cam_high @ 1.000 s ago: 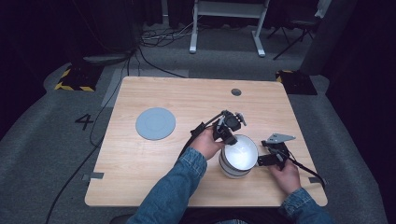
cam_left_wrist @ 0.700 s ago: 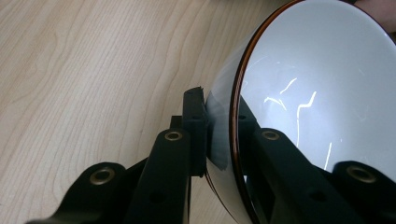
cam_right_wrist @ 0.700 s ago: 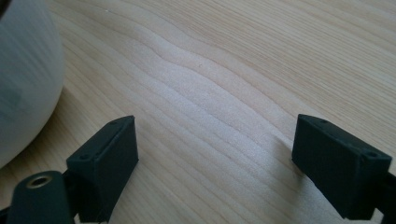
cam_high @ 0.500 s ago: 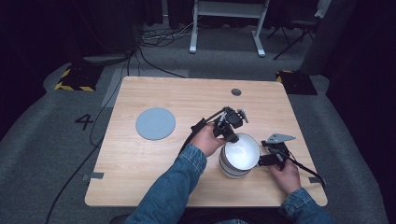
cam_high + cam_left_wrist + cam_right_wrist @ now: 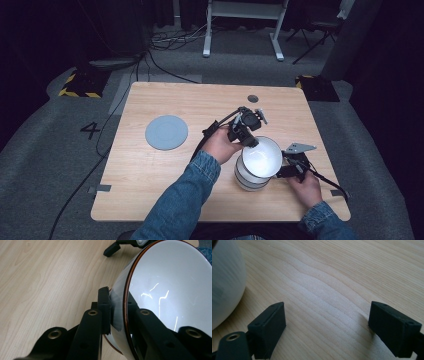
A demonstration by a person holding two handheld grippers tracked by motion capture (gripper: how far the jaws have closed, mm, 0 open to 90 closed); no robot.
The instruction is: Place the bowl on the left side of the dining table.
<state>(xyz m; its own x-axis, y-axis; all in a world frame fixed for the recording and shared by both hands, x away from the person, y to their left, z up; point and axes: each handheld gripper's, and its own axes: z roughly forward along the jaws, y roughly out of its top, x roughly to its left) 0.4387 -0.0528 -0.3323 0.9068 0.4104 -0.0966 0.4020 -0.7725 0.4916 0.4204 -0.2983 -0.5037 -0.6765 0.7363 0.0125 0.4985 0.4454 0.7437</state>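
Left gripper (image 5: pixel 117 312) clamped on thin rim of glossy white bowl (image 5: pixel 170 290), tilted atop stacked bowls (image 5: pixel 248 176), right gripper (image 5: pixel 327 325) spread wide beside them over pale woodgrain table (image 5: pixel 332 277), flat grey disc (image 5: pixel 166 132) well apart

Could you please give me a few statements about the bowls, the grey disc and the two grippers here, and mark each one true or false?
1. The left gripper is clamped on the rim of the top white bowl. True.
2. The right gripper is shut on the bowl stack. False: its jaws stand wide apart over bare table, beside the stack.
3. The grey disc lies flat, apart from the bowls. True.
4. The top bowl sits level in the stack. False: it is tilted, lifted at one side.
5. The bowl's rim has a thin brown edge line. True.
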